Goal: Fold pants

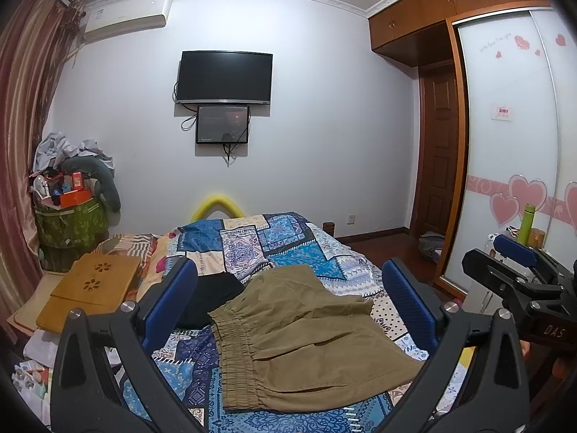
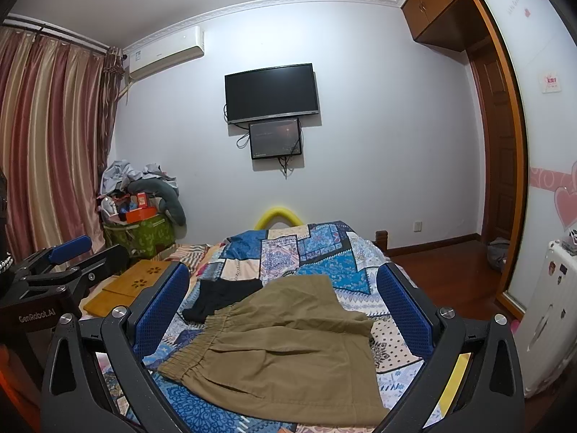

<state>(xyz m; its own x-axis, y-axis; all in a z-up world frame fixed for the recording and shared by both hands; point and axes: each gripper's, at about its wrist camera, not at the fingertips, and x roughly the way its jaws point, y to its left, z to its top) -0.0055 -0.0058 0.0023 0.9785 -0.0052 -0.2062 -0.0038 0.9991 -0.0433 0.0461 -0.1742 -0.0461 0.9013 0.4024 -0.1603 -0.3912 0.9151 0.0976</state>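
You held both the left gripper (image 1: 288,310) and right gripper (image 2: 285,310) spread wide and empty above the khaki elastic-waisted cotton pants (image 1: 306,335) lying on the patchwork-quilted bed (image 1: 252,238) (risk: snagging the black garment (image 1: 212,299) beside the waistband).

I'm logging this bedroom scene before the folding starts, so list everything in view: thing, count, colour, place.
khaki pants: 1, olive-tan, spread on the bed, elastic waistband to the left
black garment: 1, black, on the bed, left of the pants and partly under them
quilt: 1, blue patchwork, covering the bed
wooden lap tray: 1, light wood, left of the bed
green bin: 1, green, heaped with clutter, left corner
television: 1, black, on the wall
small screen: 1, dark, under the television
air conditioner: 1, white, high on the wall
curtain: 1, pink-striped, left
wardrobe door: 1, white with pink hearts, right
left gripper: 1, black with blue pads, open above the pants
right gripper: 1, same, open
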